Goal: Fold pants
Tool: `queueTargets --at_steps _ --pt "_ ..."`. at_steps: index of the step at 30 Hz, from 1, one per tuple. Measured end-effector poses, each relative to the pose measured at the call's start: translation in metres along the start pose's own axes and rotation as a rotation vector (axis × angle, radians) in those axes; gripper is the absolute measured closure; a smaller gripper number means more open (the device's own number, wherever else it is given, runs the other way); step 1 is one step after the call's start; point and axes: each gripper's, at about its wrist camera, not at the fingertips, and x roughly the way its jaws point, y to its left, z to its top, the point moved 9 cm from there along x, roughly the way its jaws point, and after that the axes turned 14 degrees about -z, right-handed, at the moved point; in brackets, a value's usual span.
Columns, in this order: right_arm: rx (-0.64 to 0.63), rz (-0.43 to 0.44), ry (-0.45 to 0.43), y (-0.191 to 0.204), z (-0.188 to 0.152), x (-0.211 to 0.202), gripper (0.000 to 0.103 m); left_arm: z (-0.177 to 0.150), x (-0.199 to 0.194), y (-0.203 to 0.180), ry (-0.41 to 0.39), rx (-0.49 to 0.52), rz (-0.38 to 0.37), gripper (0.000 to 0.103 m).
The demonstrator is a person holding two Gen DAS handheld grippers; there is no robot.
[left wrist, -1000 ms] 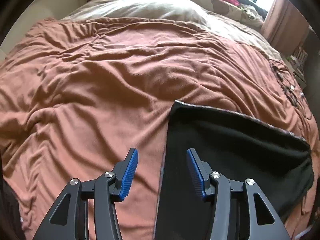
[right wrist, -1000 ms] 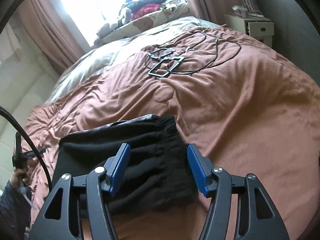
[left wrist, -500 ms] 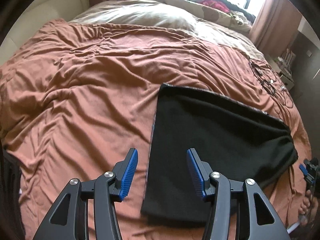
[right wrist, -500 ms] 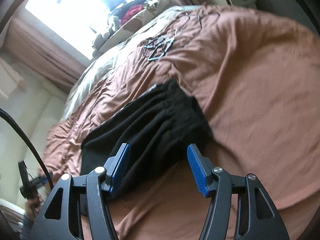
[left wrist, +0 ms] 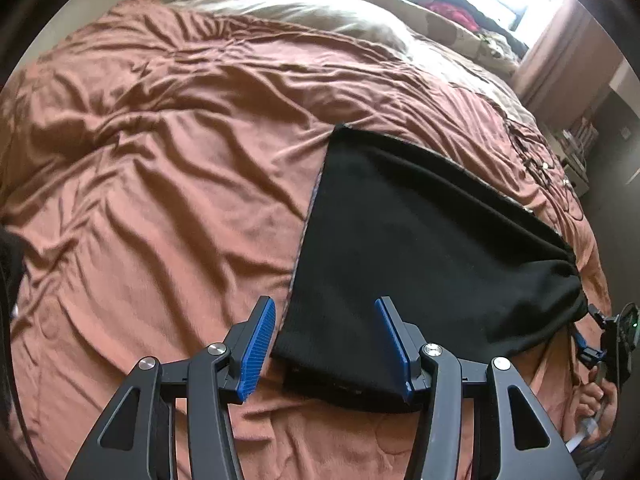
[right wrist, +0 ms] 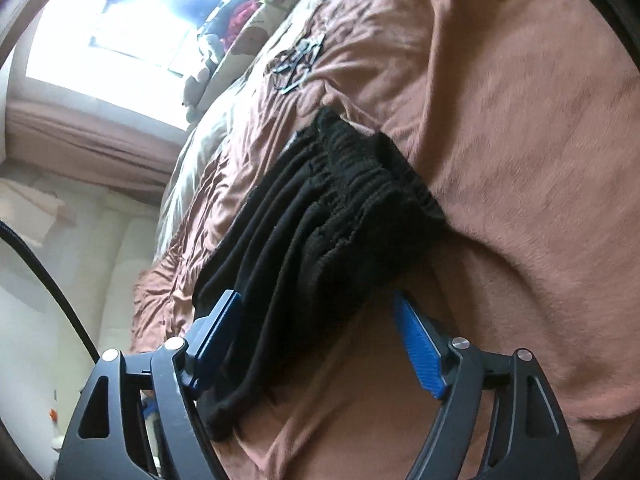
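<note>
Two handheld grippers hover over black pants [left wrist: 420, 248] that lie already folded into a flat block on a rumpled rust-coloured bedspread [left wrist: 160, 184], near the bed's edge closest to the cameras. The left gripper [left wrist: 324, 344] is open and grips nothing; its blue pads [left wrist: 258, 344] straddle the near corner of the fabric from above without pressing on it. The right gripper [right wrist: 316, 344] is at the other end, by the gathered elastic waistband [right wrist: 372, 184]; its jaws are opening, with the thick stack of layers between them and one pad low beside the bedspread, not clamped on the cloth. The likely risk from here is an uneven grab: if either gripper closes on only the top layers, the stack may peel apart and the fold may slip out of line when lifted. The right gripper could also pinch the bedspread along with the pants, dragging bedding and wrinkling the fold. Soft knit fabric will probably sag between two held points. Black cables [right wrist: 298, 64] lie on the bedspread well beyond the waistband, apart from the pants. A person's hand [left wrist: 596, 400] shows at the right edge of the left view.
</note>
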Motion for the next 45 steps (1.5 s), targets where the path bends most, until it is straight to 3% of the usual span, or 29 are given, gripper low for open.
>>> queueTargets --at_steps 7,9,14,19,22,27,29,31,32,35,41,45 --pt "0.007 -0.005 -0.008 -0.005 0.004 0.022 0.027 -0.029 0.010 0.022 0.041 -0.038 0.003 0.049" --pt "0.007 -0.018 -0.025 -0.005 0.007 0.022 0.035 -0.037 0.015 0.029 0.051 -0.053 -0.002 0.049" --pt "0.021 -0.009 -0.020 -0.007 0.004 0.023 0.071 -0.059 0.030 0.039 0.093 -0.087 -0.039 0.049" --pt "0.004 -0.001 -0.029 -0.004 0.003 0.020 0.074 -0.071 0.041 0.037 0.116 -0.103 -0.085 0.049" --pt "0.010 0.014 -0.019 -0.005 0.002 0.021 0.073 -0.074 0.049 0.038 0.130 -0.083 -0.068 0.051" --pt "0.007 0.020 -0.010 -0.008 0.007 0.024 0.071 -0.077 0.057 0.041 0.123 -0.109 -0.099 0.067" --pt "0.009 0.030 -0.013 -0.007 0.008 0.024 0.071 -0.077 0.058 0.043 0.111 -0.121 -0.107 0.094" --pt "0.010 0.037 -0.021 -0.008 0.009 0.023 0.074 -0.074 0.056 0.048 0.083 -0.166 -0.119 0.096" --pt "0.011 0.039 -0.024 -0.009 0.008 0.022 0.080 -0.074 0.054 0.050 0.074 -0.180 -0.120 0.097" --pt "0.009 0.037 -0.043 -0.011 0.010 0.016 0.085 -0.073 0.048 0.057 0.043 -0.218 -0.105 0.097" --pt "-0.003 0.036 -0.046 -0.017 0.012 0.011 0.087 -0.073 0.048 0.064 0.042 -0.249 -0.111 0.096" --pt "-0.013 0.033 -0.019 -0.016 0.010 0.014 0.083 -0.072 0.037 0.069 0.042 -0.256 -0.069 0.081"
